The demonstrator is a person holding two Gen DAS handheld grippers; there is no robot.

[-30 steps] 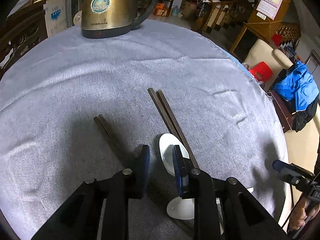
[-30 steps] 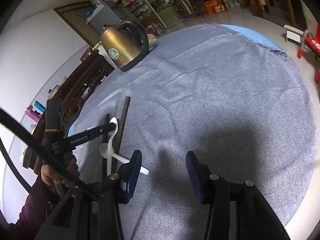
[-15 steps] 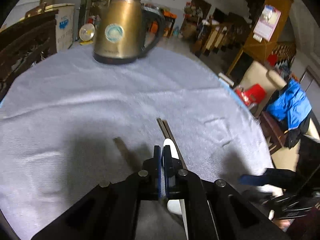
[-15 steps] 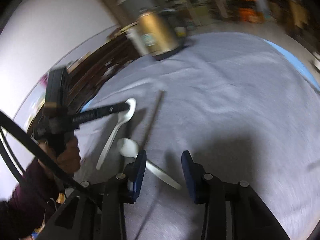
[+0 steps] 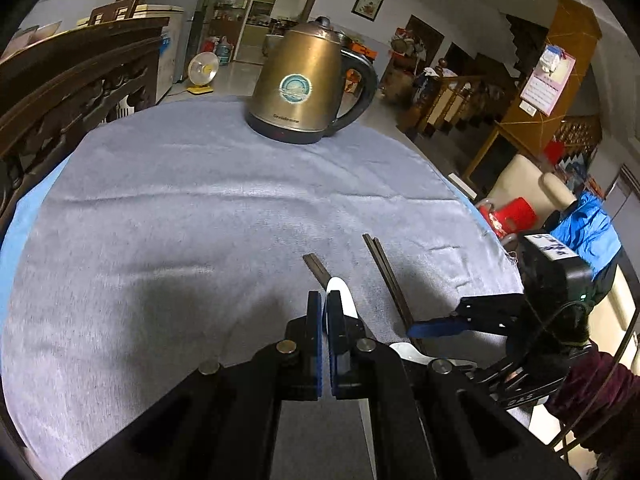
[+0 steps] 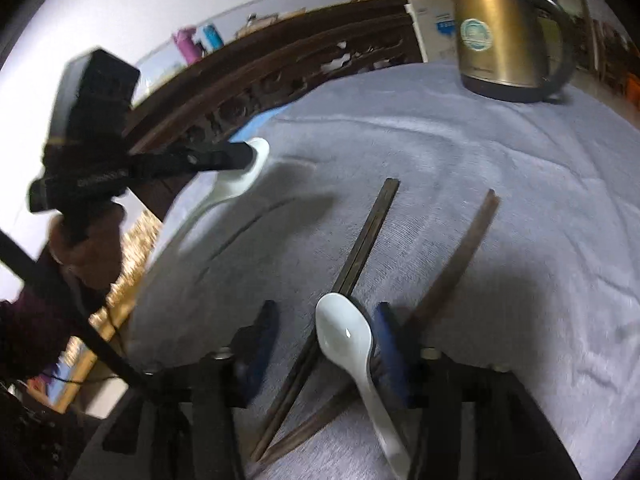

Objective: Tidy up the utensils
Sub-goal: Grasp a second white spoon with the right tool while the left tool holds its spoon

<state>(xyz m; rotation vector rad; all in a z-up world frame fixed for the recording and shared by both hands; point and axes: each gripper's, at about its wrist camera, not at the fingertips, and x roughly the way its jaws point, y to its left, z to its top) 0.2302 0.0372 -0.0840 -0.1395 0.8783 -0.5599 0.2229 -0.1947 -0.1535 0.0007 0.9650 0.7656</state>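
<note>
Two white spoons and two pairs of dark chopsticks are the utensils in play. One spoon (image 6: 240,178) is pinched by the left hand-held gripper (image 6: 246,156) at the left of the right wrist view and is carried clear of the cloth-covered worktop (image 6: 500,200); in the left wrist view its bowl shows just past the pressed-together pads. A second spoon (image 6: 348,336) lies at the lower middle of that frame, across the near ends of the chopsticks (image 6: 368,236), which fan out unevenly. The right hand-held gripper (image 6: 326,344) is spread about halfway around this spoon; its jaws have just been opening, and no grip is seen. Sorting seems barely begun: nothing looks neatly arranged yet. A brass kettle (image 6: 500,36) stands at the upper right.
</note>
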